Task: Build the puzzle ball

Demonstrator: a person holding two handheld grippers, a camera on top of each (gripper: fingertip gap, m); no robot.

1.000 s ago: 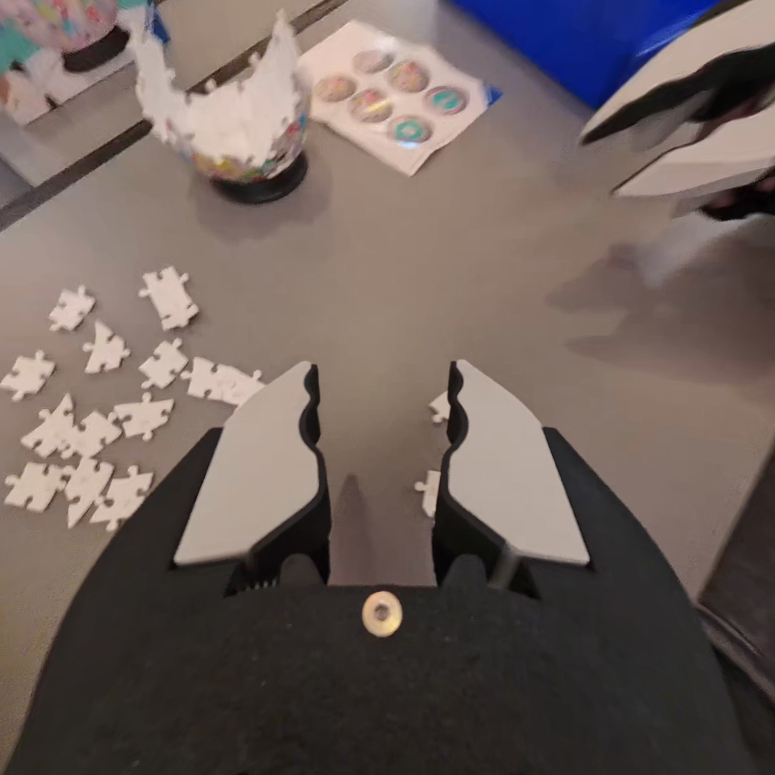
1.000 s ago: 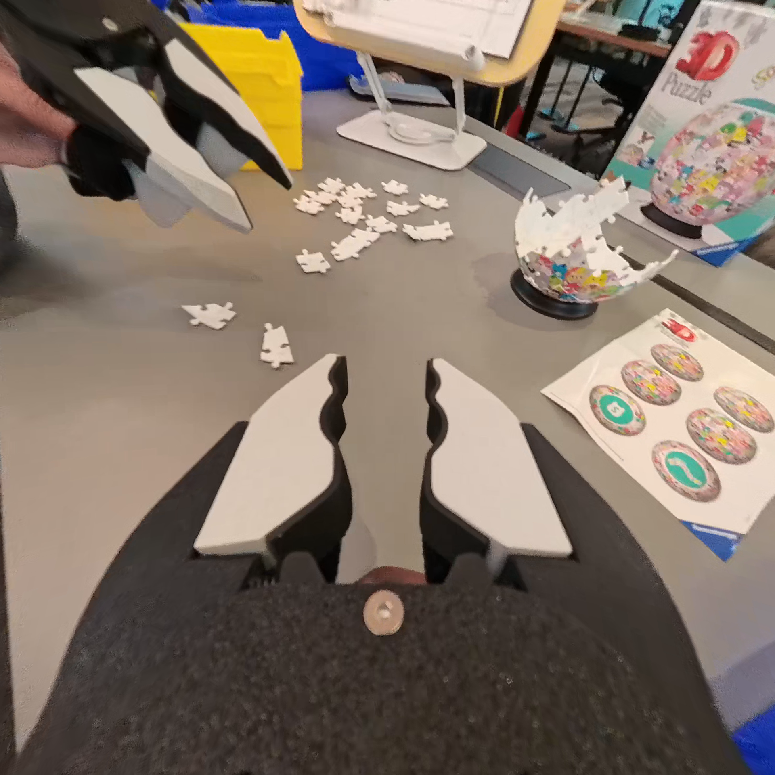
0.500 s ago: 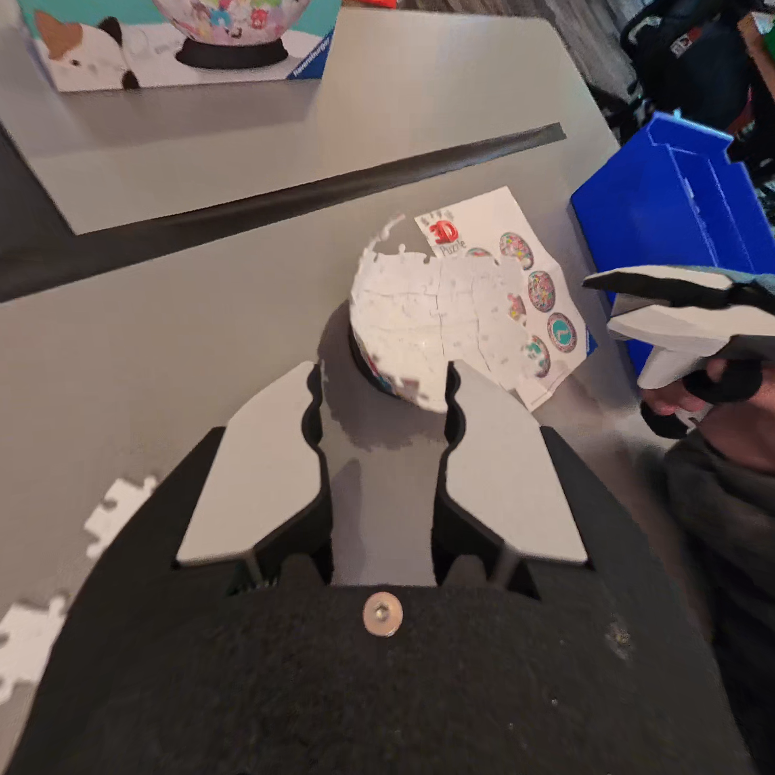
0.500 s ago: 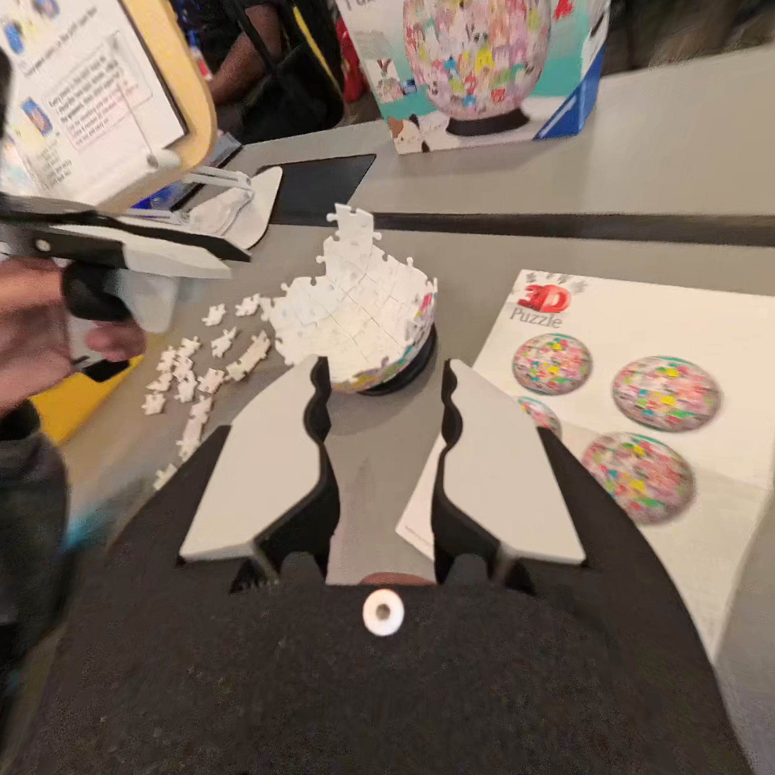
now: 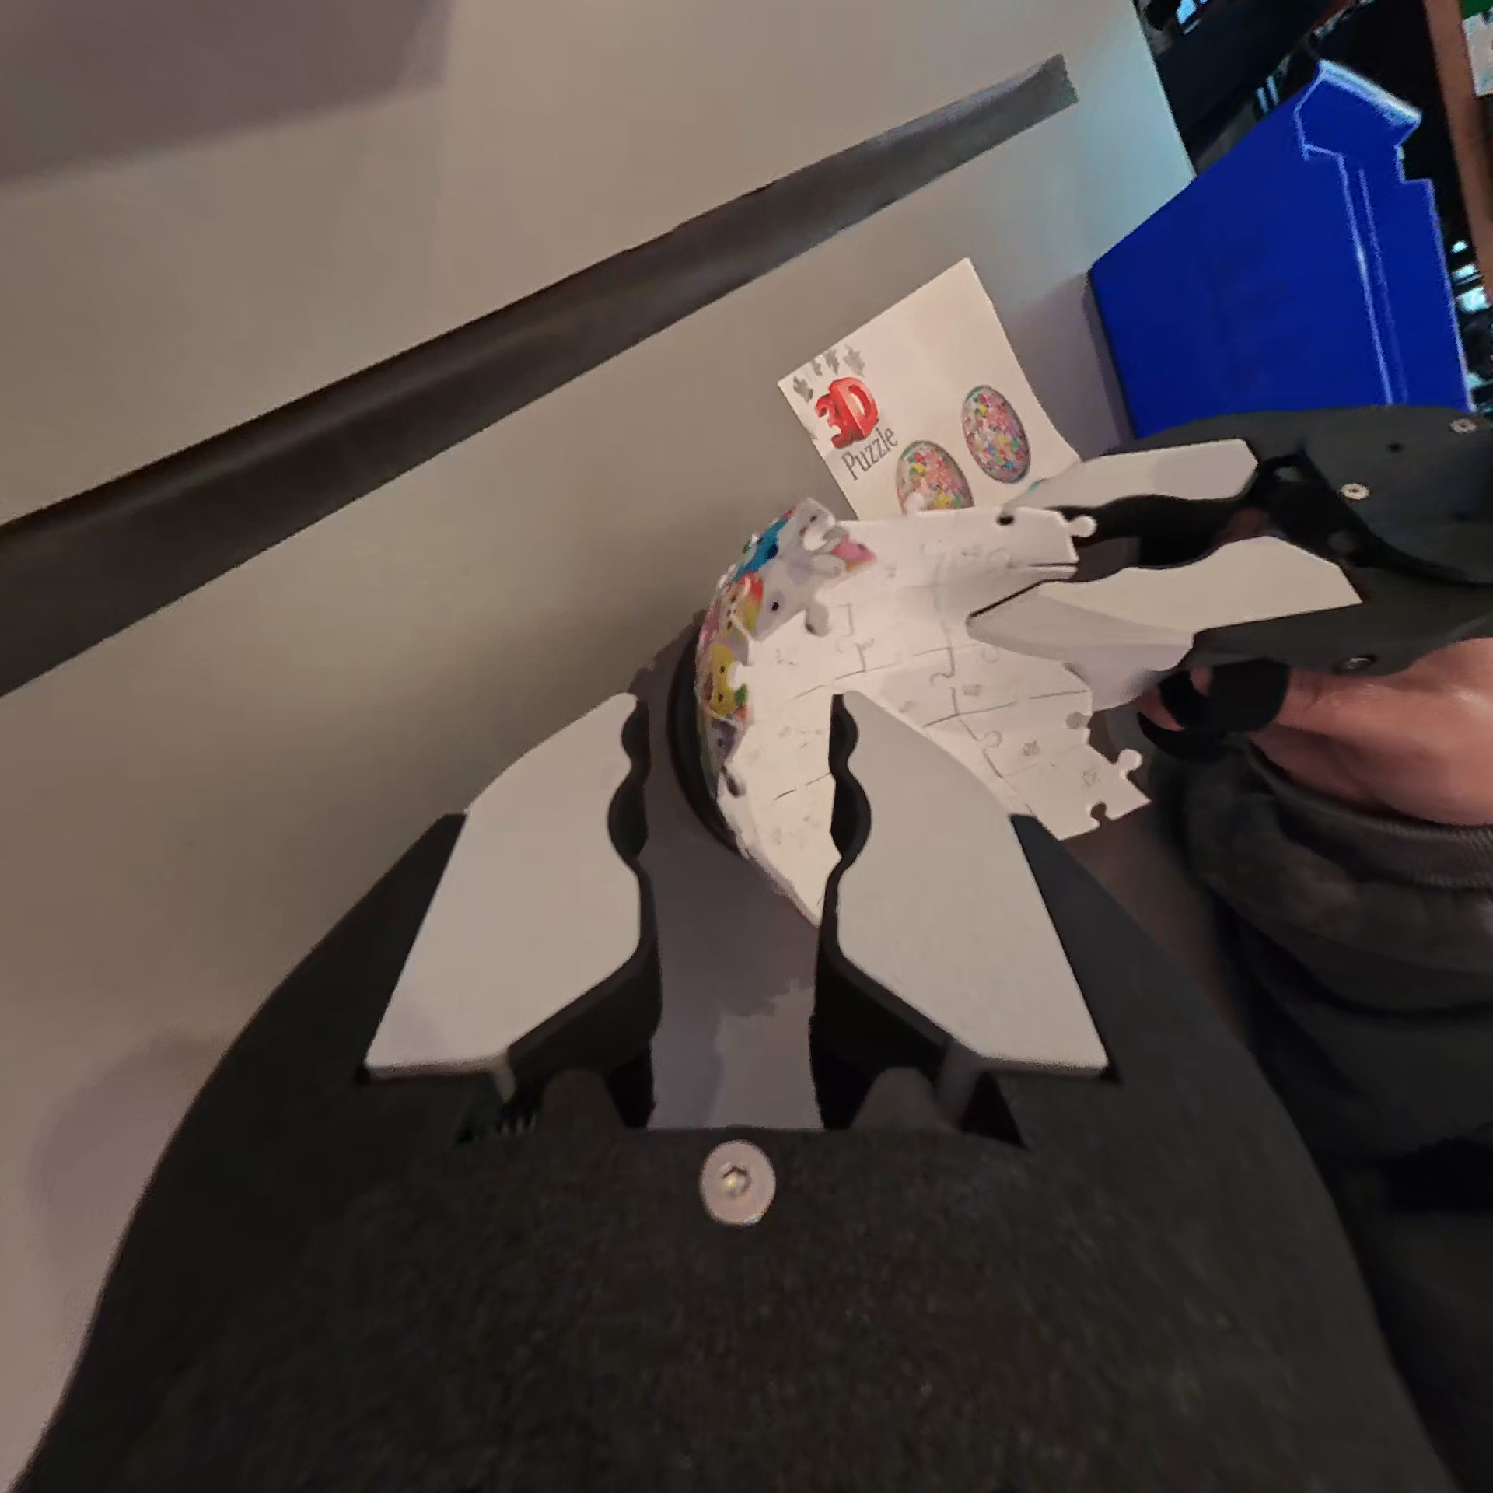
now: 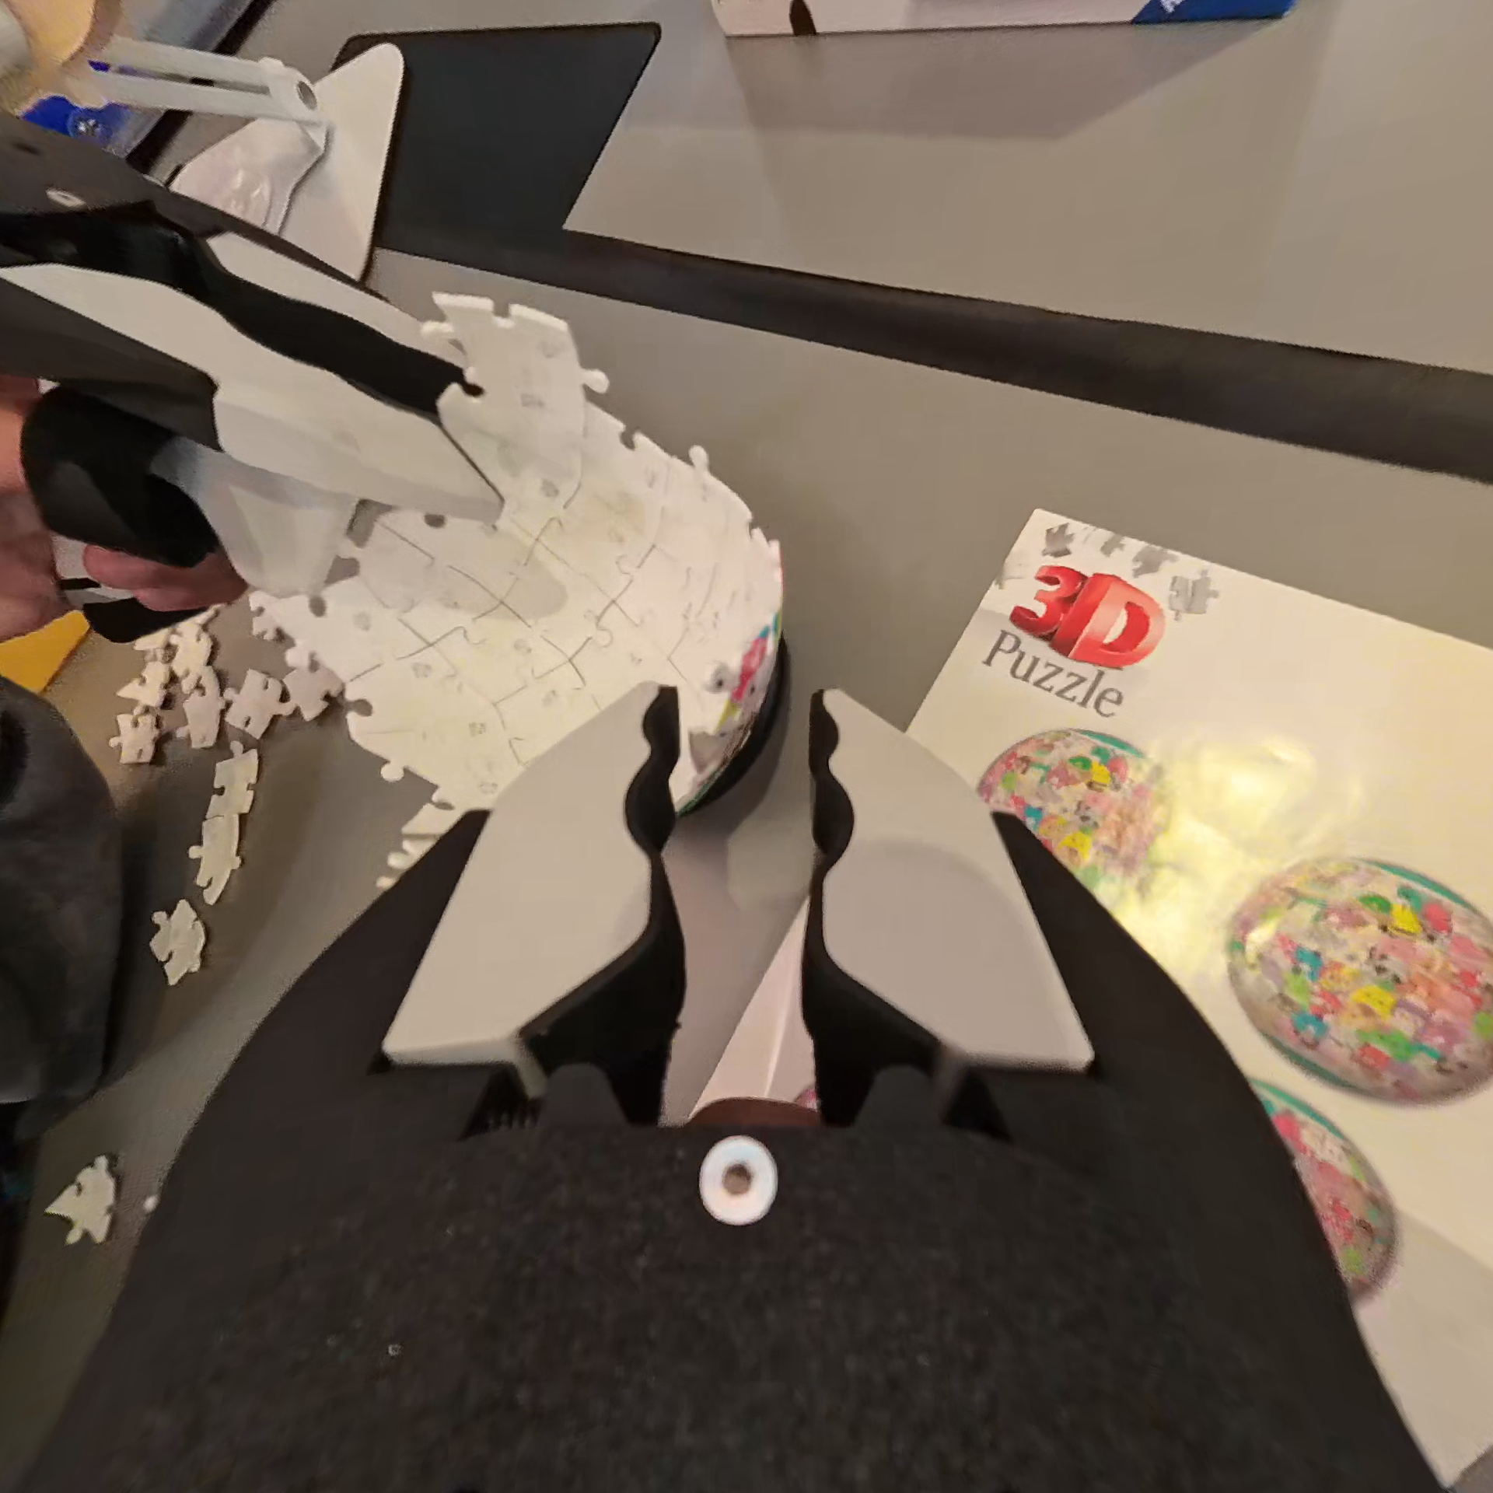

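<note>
A grey table (image 6: 969, 452) holds a half-built puzzle ball (image 6: 485, 646): an open bowl of locked pieces, white inside and coloured outside. It sits on a black stand (image 6: 771, 719), and its jagged rim rises highest on the far left.

Left of the ball, loose pieces (image 6: 202, 711) lie scattered white side up.

At the ball's tall left rim (image 6: 517, 363), the left gripper (image 5: 735, 707) is spread. One finger is outside the wall and one inside. It grips nothing, and I cannot tell whether either finger touches the wall.

At the ball's near right edge, just above the stand, the right gripper (image 6: 735, 703) is spread too. It straddles the low wall there and holds nothing.

Right of the ball, a printed leaflet (image 6: 1212, 727) lies flat, its corner close to the stand.

The step looks like taking hold of the shell from both sides, to steady or turn it before more pieces go in. To do it well, each gripper should probably close slowly on a seam where pieces overlap, not on a lone tab, which could snap off. The pinches should be light and even, because the wall is thin and may flex or pop apart. One gripper should hold low by the stand so the ball does not tip. The tall left rim is the weakest part, so it wants the gentler grip.
</note>
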